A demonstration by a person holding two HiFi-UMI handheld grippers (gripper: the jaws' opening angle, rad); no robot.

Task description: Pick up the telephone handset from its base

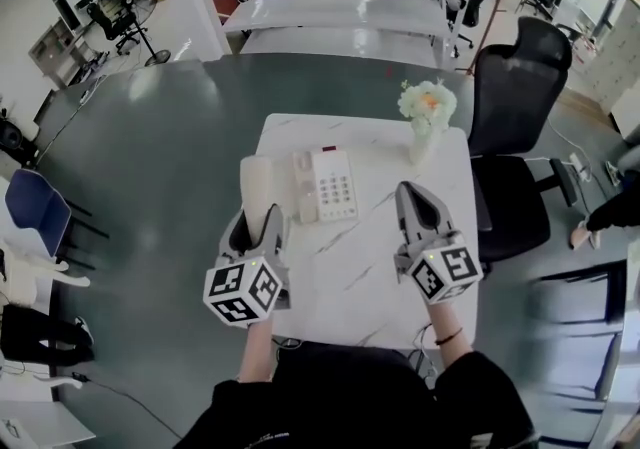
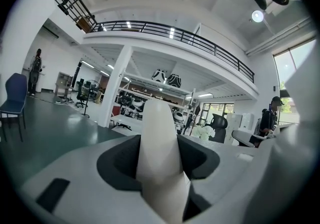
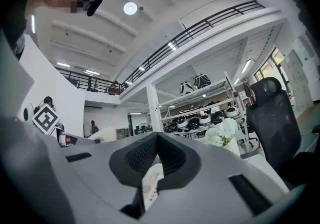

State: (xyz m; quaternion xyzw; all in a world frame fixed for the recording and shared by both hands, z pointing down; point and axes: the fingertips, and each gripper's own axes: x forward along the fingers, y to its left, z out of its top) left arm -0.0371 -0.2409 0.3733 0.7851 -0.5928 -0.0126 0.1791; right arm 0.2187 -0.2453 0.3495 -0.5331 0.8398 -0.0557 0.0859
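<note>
Head view shows my left gripper [image 1: 257, 227] pinching the handset [image 1: 257, 185] across its middle, the pads pressed on both of its sides. The handset is just to the left of the base [image 1: 332, 184] and, as far as I can judge, already off the cradle rather than resting in it. In the left gripper view it rises between the jaws as a pale column that points away from me.

My right gripper [image 1: 413, 199] hangs to the right of the base and well apart from it. Its jaws are pressed together with nothing between them.

To finish this step well, I would hold the squeeze as it is. The handset looks smooth and rounded, so any slackening could let it twist or slide down through the pads. I would take it upward and away from the base's left edge, not across the keypad.

I can't make out a cord, so I would go slowly. If the base starts to drag on the table [image 1: 350, 277], I would bring the right gripper down on the base's near corner to pin it.
</note>
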